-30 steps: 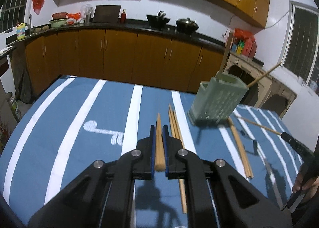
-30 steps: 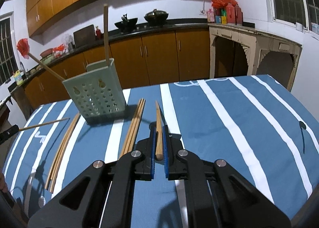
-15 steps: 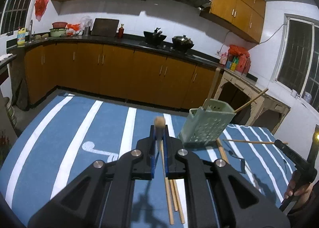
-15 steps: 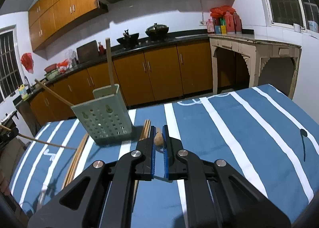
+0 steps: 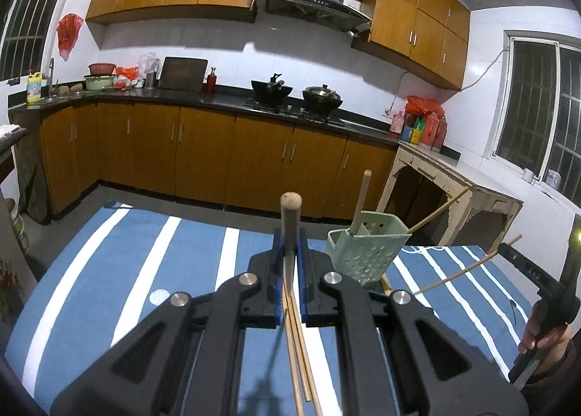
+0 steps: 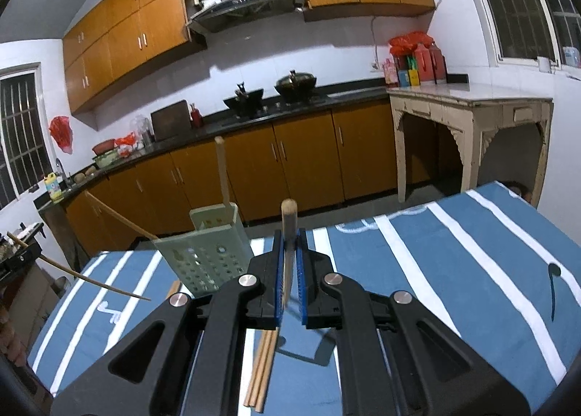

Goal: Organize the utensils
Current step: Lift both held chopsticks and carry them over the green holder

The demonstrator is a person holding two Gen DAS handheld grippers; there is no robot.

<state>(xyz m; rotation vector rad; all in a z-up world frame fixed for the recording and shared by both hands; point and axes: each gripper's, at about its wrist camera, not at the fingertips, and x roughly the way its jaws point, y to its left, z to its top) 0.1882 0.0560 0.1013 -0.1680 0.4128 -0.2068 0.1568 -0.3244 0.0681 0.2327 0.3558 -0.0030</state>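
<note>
Nearest in the left wrist view, the left hand-held gripper (image 5: 289, 263) is clamped on a single wooden chopstick (image 5: 290, 230), its blunt end pointing up and away from the camera and its thin end trailing back below the jaws. Held that way, near its thick end, the stick looks ready to be tipped point-down into the holder. The right hand-held gripper (image 6: 289, 263) is clamped the same way on a second chopstick (image 6: 289, 234), blunt end forward. Each gripper also shows in the other's view, at the frame edge, with its stick jutting out thin and slanted.

Under the jaws, more loose chopsticks (image 5: 301, 354) lie flat on the bench (image 5: 120, 270), which is covered with a blue cloth with white stripes; the right view shows a small bundle (image 6: 262, 368) lying side by side, likely laid out for picking one by one.

Beyond, the pale green perforated utensil holder (image 5: 363, 256) stands on the cloth, slightly tilted in the fisheye, with a thick stick standing upright in it (image 5: 362, 198) and a thinner one leaning out over its rim. It sits between the two grippers, within reach of both, so my guess is that both held sticks are bound for it.

Farthest back are the kitchen cabinets (image 5: 203, 158) and two woks on the stove (image 5: 297, 94).
</note>
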